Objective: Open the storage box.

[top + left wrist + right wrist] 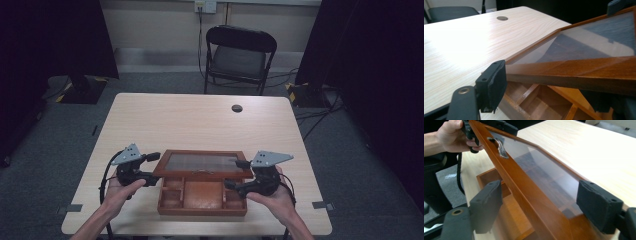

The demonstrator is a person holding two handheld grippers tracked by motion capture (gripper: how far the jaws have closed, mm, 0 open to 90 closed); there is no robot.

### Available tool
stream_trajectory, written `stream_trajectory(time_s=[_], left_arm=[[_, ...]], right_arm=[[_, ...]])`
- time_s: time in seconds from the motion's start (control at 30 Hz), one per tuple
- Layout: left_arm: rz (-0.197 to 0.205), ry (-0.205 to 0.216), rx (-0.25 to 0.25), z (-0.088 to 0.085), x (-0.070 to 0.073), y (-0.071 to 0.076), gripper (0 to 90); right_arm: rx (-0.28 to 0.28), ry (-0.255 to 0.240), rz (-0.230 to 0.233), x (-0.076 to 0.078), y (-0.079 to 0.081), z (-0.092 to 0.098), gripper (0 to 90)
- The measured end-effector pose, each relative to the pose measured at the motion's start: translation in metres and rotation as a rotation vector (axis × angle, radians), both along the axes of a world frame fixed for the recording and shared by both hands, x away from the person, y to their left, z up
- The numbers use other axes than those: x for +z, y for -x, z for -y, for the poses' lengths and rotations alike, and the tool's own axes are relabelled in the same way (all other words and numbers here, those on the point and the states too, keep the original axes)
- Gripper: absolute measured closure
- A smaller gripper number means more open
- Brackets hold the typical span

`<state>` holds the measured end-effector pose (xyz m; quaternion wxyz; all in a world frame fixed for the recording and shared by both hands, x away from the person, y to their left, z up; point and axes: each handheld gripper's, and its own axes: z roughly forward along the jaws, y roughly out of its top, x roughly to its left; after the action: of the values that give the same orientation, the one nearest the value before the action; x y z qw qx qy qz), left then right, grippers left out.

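A brown wooden box with small compartments stands at the table's near edge. Its glass-paned lid is lifted part way, front rail up. My left gripper is at the lid's left end. In the left gripper view the rail runs between the jaws, with the left pad pressed against its corner. My right gripper is at the lid's right end. There the rail passes between the wide-set pads with a gap. A metal clasp sits on the rail.
The light wood table stretches bare beyond the box, with a round cable hole near its far edge. A black folding chair stands behind the table. Dark curtains flank both sides. Cables lie on the floor at right.
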<state>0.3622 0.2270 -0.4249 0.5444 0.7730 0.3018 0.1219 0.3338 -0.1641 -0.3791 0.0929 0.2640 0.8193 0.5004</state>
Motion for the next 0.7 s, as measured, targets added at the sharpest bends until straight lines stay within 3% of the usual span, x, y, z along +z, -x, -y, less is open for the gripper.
stream_trajectory(time_s=[0.33, 0.53, 0.7], left_arm=[[-0.014, -0.002, -0.01, 0.002, 0.002, -0.002, 27.5], [0.008, -0.012, -0.006, 0.003, 0.01, -0.006, 30.0], [-0.008, 0.003, -0.007, 0.002, 0.012, -0.009, 31.2]], right_arm=[[-0.02, -0.008, -0.018, -0.003, -0.01, 0.006, 20.8], [-0.039, -0.029, -0.014, -0.001, -0.017, 0.008, 24.7], [-0.043, -0.039, -0.019, 0.001, -0.024, 0.011, 27.0]])
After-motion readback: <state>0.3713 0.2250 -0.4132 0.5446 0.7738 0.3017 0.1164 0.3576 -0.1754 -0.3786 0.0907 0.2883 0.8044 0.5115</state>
